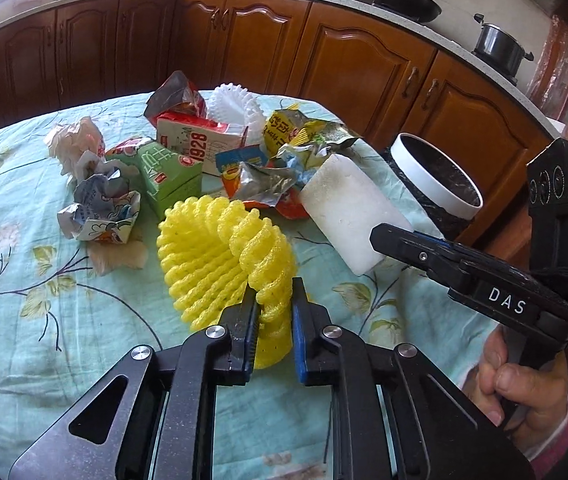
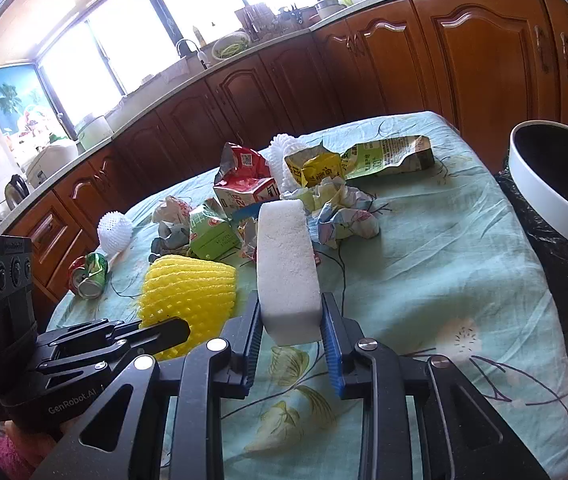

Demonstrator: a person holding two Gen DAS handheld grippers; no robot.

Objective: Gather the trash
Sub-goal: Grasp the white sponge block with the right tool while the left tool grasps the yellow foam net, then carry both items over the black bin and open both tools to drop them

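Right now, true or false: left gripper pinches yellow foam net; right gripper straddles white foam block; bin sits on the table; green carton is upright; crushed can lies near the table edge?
1. Left gripper pinches the yellow foam fruit net: true.
2. Right gripper straddles the white foam block: true.
3. White-rimmed bin sits on the table: false, it stands beside it.
4. Green milk carton is upright: false, crushed and tipped.
5. Crushed green can lies near the table edge: true.

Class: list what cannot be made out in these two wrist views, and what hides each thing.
- Inside of the white-rimmed, black-lined trash bin: right view, cut off by the edge.
- Near end of the yellow foam fruit net: left view, behind the left gripper.
- Underside of the white foam block between the right gripper fingers: hidden.
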